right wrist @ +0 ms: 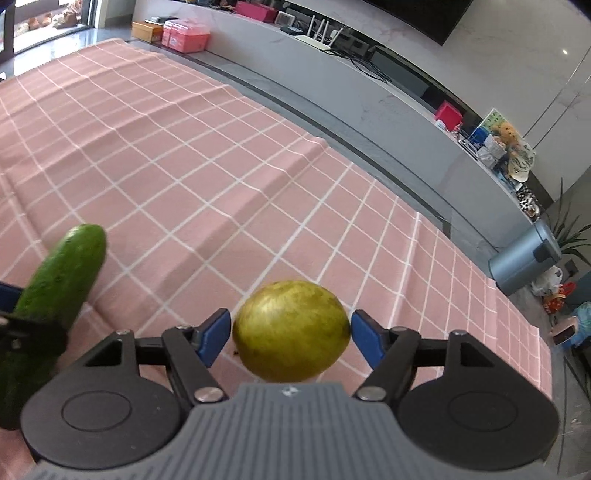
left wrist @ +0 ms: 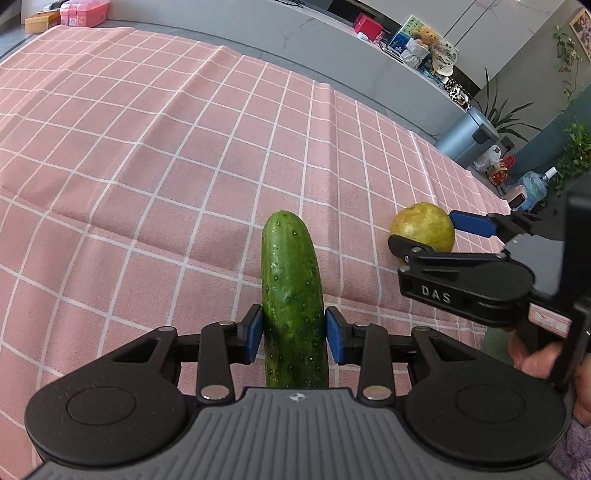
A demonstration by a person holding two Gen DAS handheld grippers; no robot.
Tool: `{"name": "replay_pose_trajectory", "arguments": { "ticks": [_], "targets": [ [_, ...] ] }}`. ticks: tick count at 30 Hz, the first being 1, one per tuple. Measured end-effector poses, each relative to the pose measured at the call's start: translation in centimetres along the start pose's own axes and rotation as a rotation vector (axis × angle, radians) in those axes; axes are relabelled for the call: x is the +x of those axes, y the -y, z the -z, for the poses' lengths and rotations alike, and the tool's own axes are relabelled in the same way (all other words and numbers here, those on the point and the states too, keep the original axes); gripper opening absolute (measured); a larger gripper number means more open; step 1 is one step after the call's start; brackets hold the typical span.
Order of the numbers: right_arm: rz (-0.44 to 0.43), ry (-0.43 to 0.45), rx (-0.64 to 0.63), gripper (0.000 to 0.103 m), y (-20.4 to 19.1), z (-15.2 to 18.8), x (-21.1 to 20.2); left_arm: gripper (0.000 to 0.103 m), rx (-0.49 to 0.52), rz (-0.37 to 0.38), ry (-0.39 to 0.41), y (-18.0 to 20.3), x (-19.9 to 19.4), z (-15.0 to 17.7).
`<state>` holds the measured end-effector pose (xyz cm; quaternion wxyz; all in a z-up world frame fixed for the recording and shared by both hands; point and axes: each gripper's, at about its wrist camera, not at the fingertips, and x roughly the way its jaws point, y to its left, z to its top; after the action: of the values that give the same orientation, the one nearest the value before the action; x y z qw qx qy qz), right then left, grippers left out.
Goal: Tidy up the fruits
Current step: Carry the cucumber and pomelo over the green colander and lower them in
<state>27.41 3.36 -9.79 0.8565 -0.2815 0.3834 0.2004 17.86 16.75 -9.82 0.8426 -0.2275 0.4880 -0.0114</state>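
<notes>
My left gripper (left wrist: 294, 334) is shut on a green cucumber (left wrist: 291, 280), its blue pads pressed on both sides, the cucumber pointing forward over the pink checked tablecloth (left wrist: 147, 166). The cucumber also shows at the left of the right wrist view (right wrist: 55, 291). My right gripper (right wrist: 291, 338) is shut on a round yellow-green fruit (right wrist: 291, 330), with a blue pad on each side. In the left wrist view the right gripper (left wrist: 421, 236) and the fruit (left wrist: 423, 225) are to the right of the cucumber.
The pink checked tablecloth (right wrist: 184, 166) has raised creases. A grey counter (right wrist: 369, 96) runs behind the table with pink boxes (right wrist: 184, 35) and clutter. A grey bin (right wrist: 524, 254) and plants stand at the far right.
</notes>
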Motion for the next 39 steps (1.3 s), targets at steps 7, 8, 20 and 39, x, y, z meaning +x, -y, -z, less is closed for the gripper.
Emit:
{"name": "replay_pose_trajectory", "arguments": {
  "ticks": [7, 8, 20, 39],
  "targets": [
    [0.017, -0.011, 0.012, 0.067, 0.3, -0.1, 0.6, 0.041, 0.02, -0.009, -0.002, 0.3, 0.4, 0.1],
    [0.016, -0.01, 0.015, 0.067, 0.3, 0.0, 0.5, 0.041, 0.026, -0.01, -0.002, 0.3, 0.5, 0.1],
    [-0.063, 0.082, 0.063, 0.067, 0.0, 2.4, -6.4, 0.043, 0.101, -0.034, 0.019, 1.4, 1.1, 0.4],
    [-0.055, 0.216, 0.298, 0.067, 4.1, 11.3, -18.8, 0.041, 0.214, 0.072, 0.233, 7.6, -7.2, 3.5]
  ]
}}
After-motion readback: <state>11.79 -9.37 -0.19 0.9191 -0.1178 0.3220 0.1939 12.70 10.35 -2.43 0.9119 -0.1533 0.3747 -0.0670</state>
